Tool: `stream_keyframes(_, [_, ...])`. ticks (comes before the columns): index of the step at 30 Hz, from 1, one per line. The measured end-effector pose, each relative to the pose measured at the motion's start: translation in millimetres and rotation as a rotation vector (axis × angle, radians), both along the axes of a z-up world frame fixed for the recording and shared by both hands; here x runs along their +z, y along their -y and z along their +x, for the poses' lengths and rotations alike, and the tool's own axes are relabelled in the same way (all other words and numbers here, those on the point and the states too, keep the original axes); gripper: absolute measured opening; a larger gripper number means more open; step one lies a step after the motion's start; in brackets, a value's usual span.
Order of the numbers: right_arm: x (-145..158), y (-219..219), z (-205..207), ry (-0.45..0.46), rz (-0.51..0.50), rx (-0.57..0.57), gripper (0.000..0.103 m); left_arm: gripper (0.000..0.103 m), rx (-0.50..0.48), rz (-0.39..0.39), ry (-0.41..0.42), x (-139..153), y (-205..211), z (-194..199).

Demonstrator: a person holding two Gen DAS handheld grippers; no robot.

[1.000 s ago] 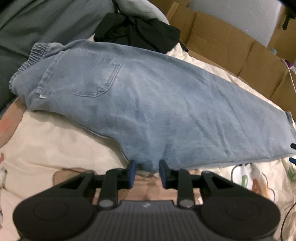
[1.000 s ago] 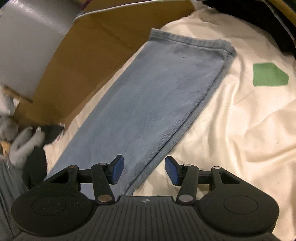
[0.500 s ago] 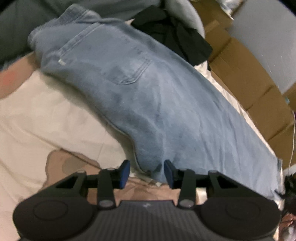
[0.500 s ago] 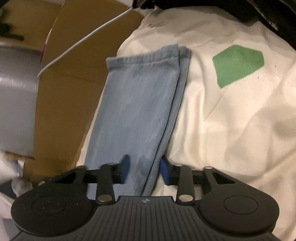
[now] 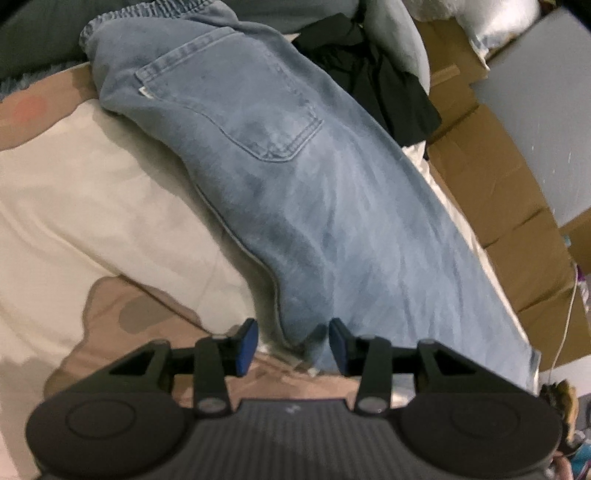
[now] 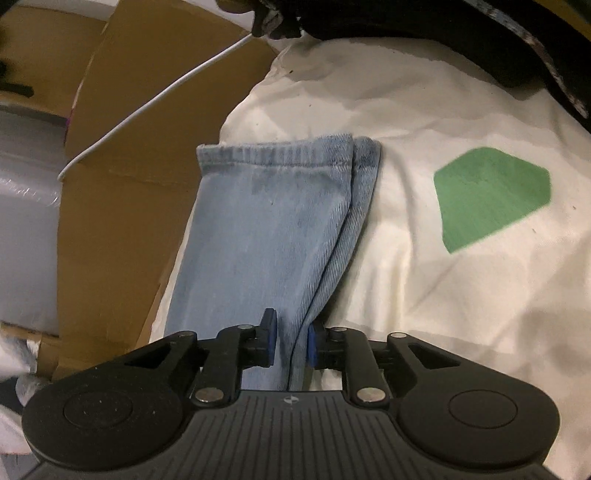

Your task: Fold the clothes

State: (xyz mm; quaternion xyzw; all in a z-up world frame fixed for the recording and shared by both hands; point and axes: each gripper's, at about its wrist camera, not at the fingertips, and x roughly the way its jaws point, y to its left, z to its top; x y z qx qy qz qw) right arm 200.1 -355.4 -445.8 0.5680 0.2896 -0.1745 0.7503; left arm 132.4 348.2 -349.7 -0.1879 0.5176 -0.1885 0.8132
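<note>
Left wrist view first: the left hand-held gripper sits low over the bed, pointing down at the crotch point of a pair of light blue jeans. Its jaws are opening, roughly half wide, and the pointed bit of denim sits between the blue pads without either pad pressing on it. The jeans lie folded leg over leg on a cream sheet; the elastic waistband is up at the far left end, the back pocket faces up, and the legs run off along the bed's right edge. A black garment is bunched just past the jeans near the far edge, and cardboard boxes stand along that right side.

Right wrist view: the right hand-held gripper is at the other end of the jeans, down the legs. Its jaws are closing, already narrow, and the folded side edge of the legs is pinched between the pads. The two hems lie stacked ahead of it, close to the bed's left edge in this view, right next to the cardboard. A white cable runs across the cardboard, and the sheet has a green patch printed well to the right of the jeans.
</note>
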Motion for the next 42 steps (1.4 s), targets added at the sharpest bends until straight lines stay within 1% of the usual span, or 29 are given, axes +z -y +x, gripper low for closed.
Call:
stream_keyframes(1, [0, 1, 2, -0.004, 0.0, -0.003, 0.014, 0.052, 0.007, -0.016, -0.002, -1, 0, 0])
stream_keyframes(2, [0, 2, 4, -0.009, 0.0, -0.006, 0.008, 0.052, 0.011, -0.029, -0.006, -3, -1, 1])
stream_keyframes(5, [5, 6, 5, -0.002, 0.011, -0.013, 0.007, 0.052, 0.02, -0.054, -0.009, -9, -2, 2])
stream_keyframes(8, [13, 7, 6, 0.027, 0.012, -0.013, 0.007, 0.052, 0.031, -0.117, -0.014, -18, -6, 7])
stream_keyframes(9, [15, 7, 7, 0.03, 0.009, -0.009, 0.007, 0.053, 0.025, -0.149, -0.014, -23, -8, 10])
stream_keyframes(11, [15, 7, 9, 0.024, 0.003, -0.001, 0.007, 0.054, 0.016, -0.208, -0.012, -32, -10, 17])
stream_keyframes(15, [13, 8, 5, 0.015, 0.017, -0.011, 0.007, 0.054, 0.028, -0.279, -0.002, -39, -12, 29])
stream_keyframes(20, [15, 9, 5, 0.04, 0.008, 0.009, 0.007, 0.054, 0.019, -0.328, -0.026, -43, -9, 31])
stream_keyframes(21, [16, 10, 6, 0.04, 0.003, 0.018, 0.007, 0.053, 0.019, -0.342, -0.03, -44, -9, 29])
stream_keyframes(23, [22, 10, 9, 0.043, -0.026, 0.041, 0.007, 0.044, 0.011, -0.36, -0.044, -45, -10, 25])
stream_keyframes(24, [24, 9, 10, 0.052, -0.034, 0.048, 0.007, 0.037, 0.002, -0.371, -0.052, -44, -11, 23])
stream_keyframes(25, [26, 9, 10, 0.064, -0.033, 0.051, 0.007, 0.032, -0.003, -0.391, -0.057, -43, -12, 21])
stream_keyframes(27, [27, 9, 10, 0.072, -0.032, 0.05, 0.007, 0.032, -0.004, -0.43, -0.061, -41, -15, 19])
stream_keyframes(29, [24, 9, 9, 0.06, -0.028, 0.043, 0.007, 0.035, 0.01, -0.433, -0.064, -44, -16, 20])
stream_keyframes(30, [21, 9, 9, 0.052, -0.02, 0.038, 0.008, 0.038, 0.016, -0.427, -0.064, -45, -16, 21])
stream_keyframes(31, [18, 10, 8, 0.044, -0.013, 0.031, 0.01, 0.043, 0.023, -0.402, -0.061, -48, -15, 22])
stream_keyframes(32, [14, 11, 8, 0.035, -0.007, 0.021, 0.01, 0.044, 0.029, -0.385, -0.058, -50, -14, 23])
stream_keyframes(33, [10, 12, 7, 0.027, 0.002, 0.012, 0.011, 0.045, 0.035, -0.389, -0.057, -54, -13, 24])
stream_keyframes(36, [1, 18, 6, 0.024, 0.031, -0.012, 0.011, 0.045, 0.055, -0.401, -0.042, -60, -9, 30])
stream_keyframes(39, [1, 21, 10, 0.03, 0.006, -0.007, 0.012, 0.045, 0.092, -0.437, -0.046, -65, -7, 33])
stream_keyframes(42, [0, 24, 12, 0.044, -0.001, -0.013, 0.012, 0.045, 0.087, -0.461, -0.059, -66, -8, 29])
